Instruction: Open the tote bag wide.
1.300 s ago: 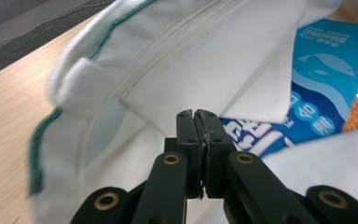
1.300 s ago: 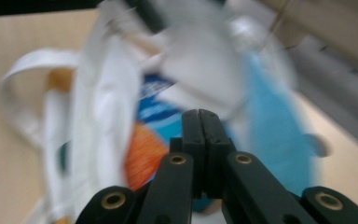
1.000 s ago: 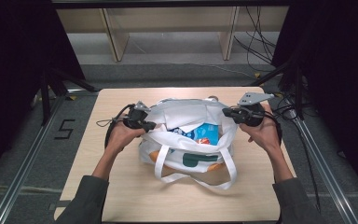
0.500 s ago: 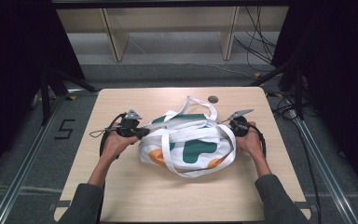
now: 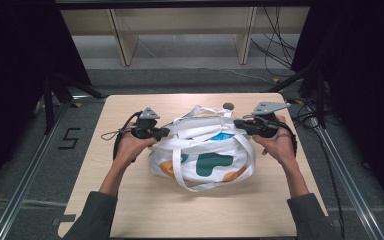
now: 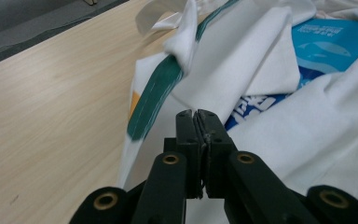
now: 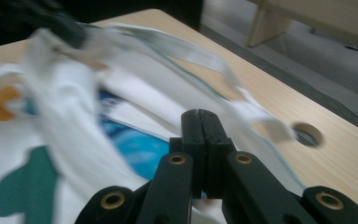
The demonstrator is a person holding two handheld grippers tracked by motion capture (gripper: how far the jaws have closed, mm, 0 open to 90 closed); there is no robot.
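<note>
A white tote bag (image 5: 205,162) with green and orange shapes lies in the middle of the wooden table (image 5: 130,200). Its mouth gapes a little and a blue packet (image 5: 223,136) shows inside. My left gripper (image 5: 164,132) is at the bag's left end with its jaws pressed together on the rim. In the left gripper view the shut gripper (image 6: 196,113) sits over white fabric, with the blue packet (image 6: 328,42) beyond. My right gripper (image 5: 236,122) is shut at the bag's right end. In the blurred right gripper view, the shut gripper (image 7: 199,112) is above the packet (image 7: 135,147).
A small round hole (image 5: 228,105) sits in the table just behind the bag, and it appears in the right gripper view as the hole (image 7: 307,134). The bag's long straps (image 5: 190,182) loop toward the front edge. Wooden shelving legs (image 5: 125,45) stand beyond the table.
A second ago both grippers held the bag stretched wide open. They then dropped with it toward the table, and the mouth has collapsed to a narrow gap. The hands have since edged back.
</note>
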